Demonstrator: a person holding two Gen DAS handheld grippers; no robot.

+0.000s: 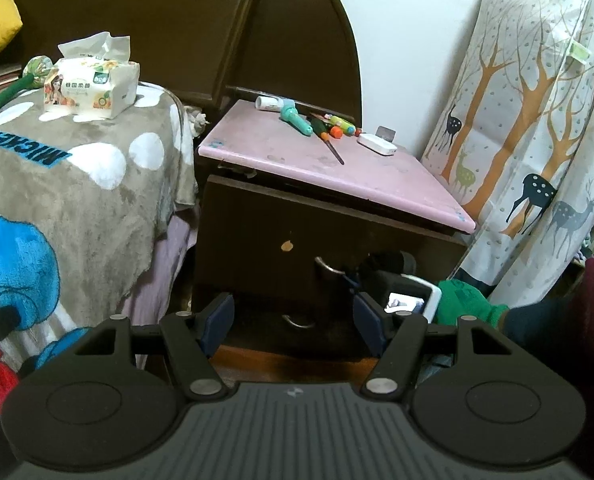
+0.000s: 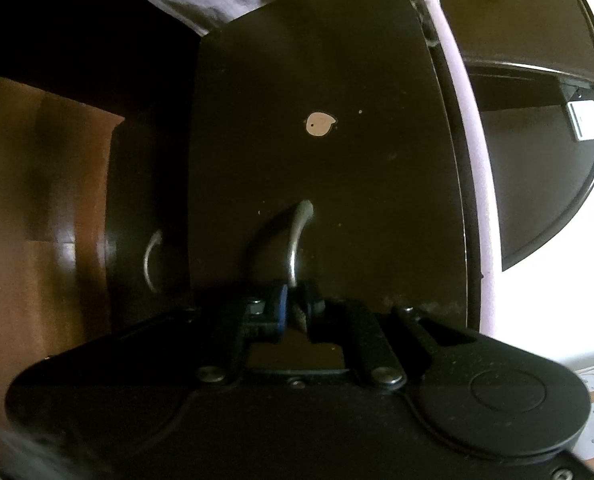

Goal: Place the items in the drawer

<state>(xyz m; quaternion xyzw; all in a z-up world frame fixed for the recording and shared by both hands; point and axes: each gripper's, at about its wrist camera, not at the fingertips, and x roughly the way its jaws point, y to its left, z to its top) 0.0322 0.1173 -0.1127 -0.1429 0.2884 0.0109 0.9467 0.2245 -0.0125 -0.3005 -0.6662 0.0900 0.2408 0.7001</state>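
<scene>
Ahead of the left gripper [image 1: 293, 322], beyond its spread fingers, stands the nightstand [image 1: 337, 172]; its upper drawer [image 1: 281, 236] sits above the lower handle [image 1: 297, 322]. On top lie a flashlight [image 1: 295, 119], a screwdriver [image 1: 327, 138] and a remote [image 1: 377, 144]. Left of the fingers, a tissue pack [image 1: 93, 84] sits on the bed. The right gripper [image 2: 293, 304] pinches the upper handle [image 2: 295, 240] between its fingers.

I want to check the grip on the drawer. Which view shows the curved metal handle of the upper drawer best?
The right wrist view: the curved metal handle fills the centre, with the right claw shut on its lower end. The left wrist view shows only a small part of the handle, far off, beyond the open left claw.
</scene>
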